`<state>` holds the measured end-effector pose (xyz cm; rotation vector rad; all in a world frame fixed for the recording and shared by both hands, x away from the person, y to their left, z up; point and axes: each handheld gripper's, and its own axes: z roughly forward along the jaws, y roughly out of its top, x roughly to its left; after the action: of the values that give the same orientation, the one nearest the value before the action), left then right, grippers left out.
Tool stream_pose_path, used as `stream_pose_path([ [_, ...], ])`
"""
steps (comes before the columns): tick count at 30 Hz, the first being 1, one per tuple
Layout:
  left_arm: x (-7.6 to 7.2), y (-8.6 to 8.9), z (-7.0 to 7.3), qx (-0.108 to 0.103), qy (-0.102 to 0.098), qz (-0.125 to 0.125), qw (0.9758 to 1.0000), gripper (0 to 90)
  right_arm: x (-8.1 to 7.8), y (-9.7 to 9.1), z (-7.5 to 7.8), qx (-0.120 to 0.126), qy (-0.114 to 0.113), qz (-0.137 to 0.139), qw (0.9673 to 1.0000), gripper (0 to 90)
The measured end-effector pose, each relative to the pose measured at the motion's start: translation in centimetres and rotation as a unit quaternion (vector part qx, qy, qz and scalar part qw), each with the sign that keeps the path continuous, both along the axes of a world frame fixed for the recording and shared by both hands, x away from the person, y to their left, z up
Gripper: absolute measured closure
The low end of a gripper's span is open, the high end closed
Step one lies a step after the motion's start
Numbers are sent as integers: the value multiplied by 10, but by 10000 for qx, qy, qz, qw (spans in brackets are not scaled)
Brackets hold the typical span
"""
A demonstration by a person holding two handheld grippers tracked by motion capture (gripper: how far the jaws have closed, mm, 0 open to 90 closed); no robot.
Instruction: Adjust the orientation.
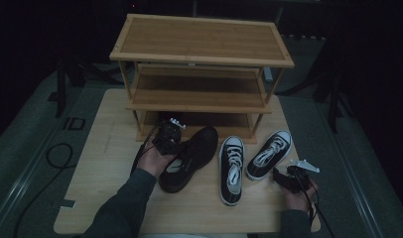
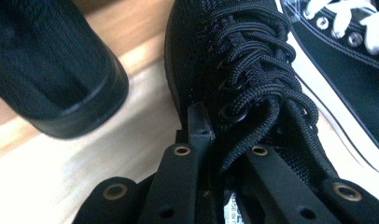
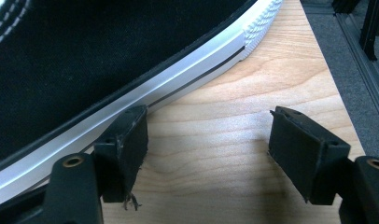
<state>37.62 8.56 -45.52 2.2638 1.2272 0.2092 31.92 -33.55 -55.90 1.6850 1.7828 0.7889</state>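
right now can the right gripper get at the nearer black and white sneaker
Probably yes. The right gripper sits open on the table right beside that sneaker, one jaw almost at its white sole, with bare wood between the jaws.

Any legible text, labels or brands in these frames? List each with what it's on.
"ID": pale marking on the grey floor mat left of the table.
White label inside the black shoe, seen between the left claw's jaws: print too small and blurred to read.
Pale insole patch in that shoe, high view: nothing readable.
Canvas sneakers, wooden rack: no readable text.
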Motion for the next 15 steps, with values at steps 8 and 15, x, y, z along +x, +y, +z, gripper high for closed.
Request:
stream_pose_path([
  [8,23,-8,0,-73,-96,315,9994,881,0,0,0,0,-1,0,10000,281],
  [15,42,-14,-2,-110,-99,550,9984,881,0,0,0,0,-1,0,10000,281],
])
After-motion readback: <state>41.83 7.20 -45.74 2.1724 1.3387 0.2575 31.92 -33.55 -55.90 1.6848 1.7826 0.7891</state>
